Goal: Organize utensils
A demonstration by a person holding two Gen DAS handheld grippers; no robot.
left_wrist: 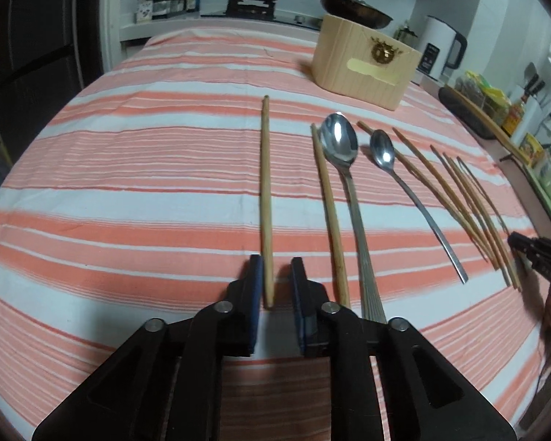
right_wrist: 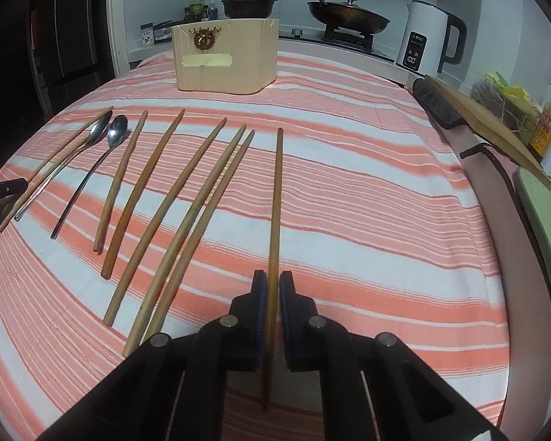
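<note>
Down at the near edge, the left claw point(left_wrist: 275, 262) stands partly spread around the near end of a lone wooden chopstick point(left_wrist: 265, 198), which lies flat on the striped cloth of the table point(left_wrist: 147, 169); the left pad seems to touch the stick, the right pad stands clear of it. Just to its right lie another chopstick point(left_wrist: 328, 213), a large spoon point(left_wrist: 343, 161) and a small spoon point(left_wrist: 396, 169), then a fan of more chopsticks point(left_wrist: 470, 202) running toward the right edge, where the other gripper shows dimly. The right claw point(right_wrist: 272, 277) is pressed together on a chopstick point(right_wrist: 276, 198) that runs straight away from it. Left of that one, five chopsticks point(right_wrist: 172, 198) lie side by side, the two spoons beyond them. Far off near the middle stands a beige box point(right_wrist: 226, 62); a white kettle point(right_wrist: 428, 33) stands behind the table at the far right.
</note>
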